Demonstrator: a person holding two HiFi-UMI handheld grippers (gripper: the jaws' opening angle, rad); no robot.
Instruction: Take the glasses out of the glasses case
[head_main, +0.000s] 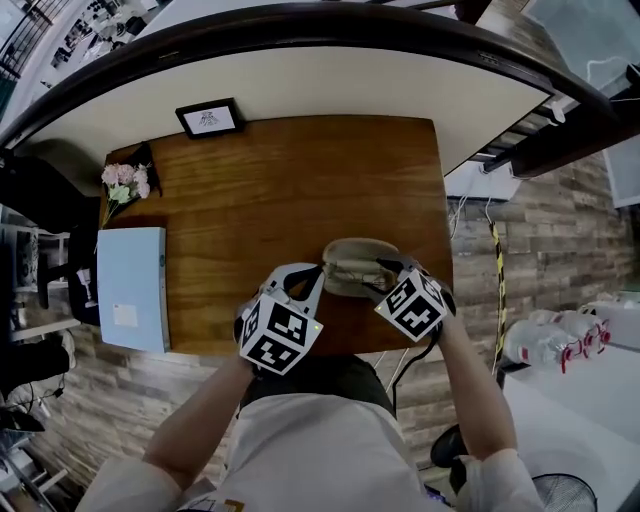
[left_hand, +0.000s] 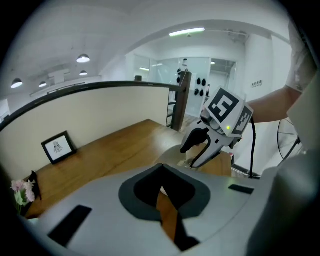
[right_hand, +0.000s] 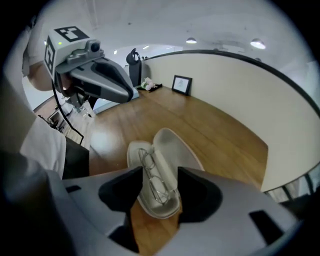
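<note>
The glasses case (head_main: 352, 262) lies open near the front edge of the wooden bench (head_main: 280, 190), toward its right side, right in front of you. Its lid is thrown back and the thin wire-framed glasses (right_hand: 156, 182) rest folded in the lower tray. Your right tongs (right_hand: 159, 176) are spread and tilted steeply down over the case, whose near end and the glasses show in the gap between the jaws; the pads do not press on either. Your left tongs (left_hand: 161, 167) are pressed together with nothing pinched, just beside the left end of the case. Farther off on the bench are a small framed picture (head_main: 210, 118), a pink flower bunch (head_main: 126, 180) and a pale blue folder (head_main: 132, 288).
</note>
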